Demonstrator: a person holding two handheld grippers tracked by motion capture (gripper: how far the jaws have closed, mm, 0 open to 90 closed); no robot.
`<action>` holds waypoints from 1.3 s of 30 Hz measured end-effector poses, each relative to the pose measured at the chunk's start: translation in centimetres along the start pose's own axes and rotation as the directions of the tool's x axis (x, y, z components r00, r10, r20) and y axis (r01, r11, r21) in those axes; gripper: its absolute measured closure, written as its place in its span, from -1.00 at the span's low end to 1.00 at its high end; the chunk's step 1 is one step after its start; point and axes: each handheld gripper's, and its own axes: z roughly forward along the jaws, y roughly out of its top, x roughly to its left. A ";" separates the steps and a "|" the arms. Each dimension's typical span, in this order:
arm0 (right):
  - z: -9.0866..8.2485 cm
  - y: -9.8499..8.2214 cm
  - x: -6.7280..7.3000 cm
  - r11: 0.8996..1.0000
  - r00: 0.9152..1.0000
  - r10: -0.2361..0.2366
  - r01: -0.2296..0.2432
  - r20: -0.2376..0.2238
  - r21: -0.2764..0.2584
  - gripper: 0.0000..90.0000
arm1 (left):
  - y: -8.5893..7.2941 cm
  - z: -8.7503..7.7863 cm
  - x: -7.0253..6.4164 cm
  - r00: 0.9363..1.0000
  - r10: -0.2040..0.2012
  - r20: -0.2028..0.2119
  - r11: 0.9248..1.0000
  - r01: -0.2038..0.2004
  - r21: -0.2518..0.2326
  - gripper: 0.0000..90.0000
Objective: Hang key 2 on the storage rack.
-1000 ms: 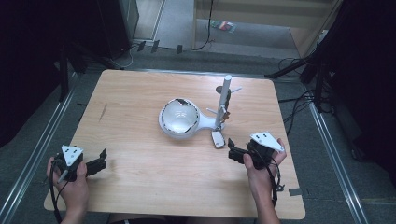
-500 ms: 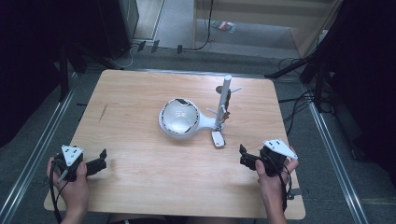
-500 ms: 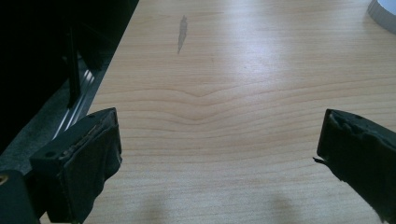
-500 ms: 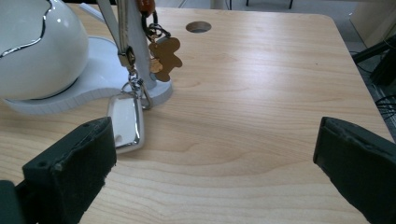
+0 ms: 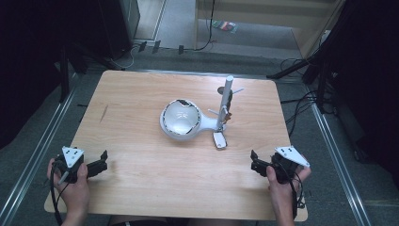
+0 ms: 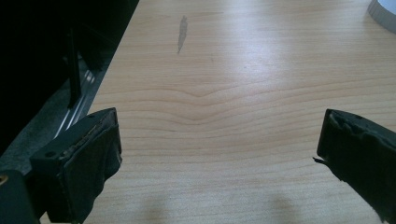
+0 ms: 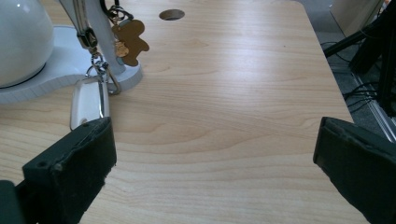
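A white stand sits mid-table, with a round bowl (image 5: 181,118) and an upright post (image 5: 227,99) with pegs. From the post hangs a key ring carrying a brown figure-shaped charm (image 7: 129,40) and a white key fob (image 5: 219,140) whose end rests on the table; the white key fob (image 7: 88,101) lies just beyond my right gripper's left jaw. My right gripper (image 5: 254,163) is open near the front right corner, nothing between the jaws of the right gripper (image 7: 215,128). My left gripper (image 5: 103,161) is open at the front left over bare wood, and the left gripper (image 6: 219,126) holds nothing.
The wooden table (image 5: 141,188) has a small round hole (image 7: 171,14) behind the stand and a dark streak (image 6: 181,32) on its left side. Metal rails (image 5: 37,150) run along both sides, with cables (image 5: 301,113) on the floor to the right.
My right gripper has drawn back from beside the key fob toward the front right corner of the table. The left gripper has stayed where it was.
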 end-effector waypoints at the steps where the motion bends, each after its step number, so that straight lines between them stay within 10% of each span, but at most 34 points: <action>1: -0.1 -0.1 -0.2 1.000 1.000 0.004 -0.004 0.003 0.000 -1.00 | 0.0 0.0 0.0 1.000 0.000 0.000 1.000 0.000 0.000 -1.00; 39: -3.0 -4.6 -7.1 0.995 0.990 0.095 -0.098 0.106 0.017 -1.00 | 0.0 0.0 0.0 1.000 0.002 -0.003 1.000 -0.002 -0.003 -1.00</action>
